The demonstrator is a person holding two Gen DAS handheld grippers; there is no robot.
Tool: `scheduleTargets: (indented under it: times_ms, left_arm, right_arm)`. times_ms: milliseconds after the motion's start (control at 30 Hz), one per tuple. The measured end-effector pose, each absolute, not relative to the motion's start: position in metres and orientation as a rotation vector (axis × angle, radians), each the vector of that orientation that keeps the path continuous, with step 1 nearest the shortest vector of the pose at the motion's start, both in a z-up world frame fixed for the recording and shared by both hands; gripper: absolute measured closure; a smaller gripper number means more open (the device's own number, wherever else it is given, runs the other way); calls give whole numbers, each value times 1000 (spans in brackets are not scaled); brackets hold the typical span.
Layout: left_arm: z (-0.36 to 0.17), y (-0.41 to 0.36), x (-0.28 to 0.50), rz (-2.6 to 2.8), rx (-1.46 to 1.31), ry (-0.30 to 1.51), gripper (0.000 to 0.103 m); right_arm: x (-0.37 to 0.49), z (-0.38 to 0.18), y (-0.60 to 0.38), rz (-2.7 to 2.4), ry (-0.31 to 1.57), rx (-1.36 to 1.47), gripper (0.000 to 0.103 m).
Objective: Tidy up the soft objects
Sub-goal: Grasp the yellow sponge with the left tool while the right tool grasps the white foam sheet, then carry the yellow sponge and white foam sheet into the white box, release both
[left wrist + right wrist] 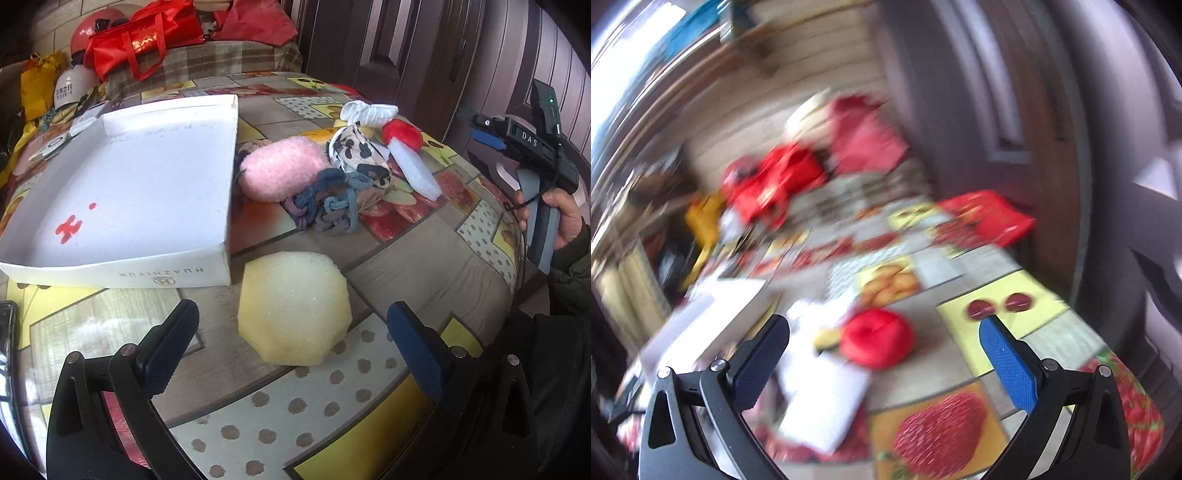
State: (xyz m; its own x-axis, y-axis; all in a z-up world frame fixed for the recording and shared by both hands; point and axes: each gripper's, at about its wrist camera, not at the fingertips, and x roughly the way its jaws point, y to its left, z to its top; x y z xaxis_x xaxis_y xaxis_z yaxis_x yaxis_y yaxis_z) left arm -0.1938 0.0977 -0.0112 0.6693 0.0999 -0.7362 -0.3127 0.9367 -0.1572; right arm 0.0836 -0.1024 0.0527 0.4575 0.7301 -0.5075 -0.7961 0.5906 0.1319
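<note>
My left gripper (pixel 291 343) is open and empty, its jaws on either side of a pale yellow sponge (pixel 293 306) lying on the table just in front of the white box (pixel 122 177). Behind the sponge lie a pink fluffy pad (pixel 280 168), a grey-blue knitted bundle (pixel 328 201), a spotted cloth (pixel 360 151), a white foam block (pixel 415 166), a red soft ball (pixel 402 134) and a white cloth (pixel 369 110). My right gripper (pixel 884 354) is open and empty above the red ball (pixel 877 341) and the foam block (pixel 823 398); that view is blurred. The right gripper also shows in the left wrist view (pixel 524 147), held at the right.
The table (pixel 424 277) has a patterned fruit cloth. Red bags (pixel 147 37), a yellow bag (pixel 38 83) and helmets (pixel 74 88) crowd the far end. A dark wooden door (pixel 424 48) stands at the right. A red item (pixel 990 216) lies at the table's far right edge.
</note>
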Motion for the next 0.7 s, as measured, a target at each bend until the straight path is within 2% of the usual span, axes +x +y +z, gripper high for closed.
scheduleTargets:
  times_ms: [167, 367, 400, 433, 467, 500, 533, 567, 700]
  left_arm:
    - [-14, 86, -186, 202, -257, 832, 6]
    - [-15, 84, -176, 218, -220, 858, 9]
    - [-16, 84, -174, 219, -217, 864, 15]
    - [-16, 84, -171, 219, -213, 873, 25]
    - [-17, 84, -169, 228, -195, 879, 27]
    - [-17, 83, -168, 234, -177, 880, 34]
    - [-17, 82, -167, 238, -158, 882, 42]
    - [-17, 82, -167, 237, -152, 881, 42]
    - [-18, 76, -170, 225, -148, 859, 45]
  right_arm:
    - [67, 31, -74, 1042, 660, -268, 0]
    - [81, 5, -49, 1001, 828, -261, 0]
    - [84, -1, -44, 993, 848, -262, 1]
    - [85, -3, -43, 992, 858, -261, 5]
    - [87, -8, -40, 999, 873, -267, 10]
    - [86, -9, -39, 1006, 883, -275, 22]
    - [84, -9, -39, 1007, 874, -284, 30]
    - [83, -7, -39, 1015, 865, -289, 37]
    - [81, -4, -48, 1054, 852, -258, 42]
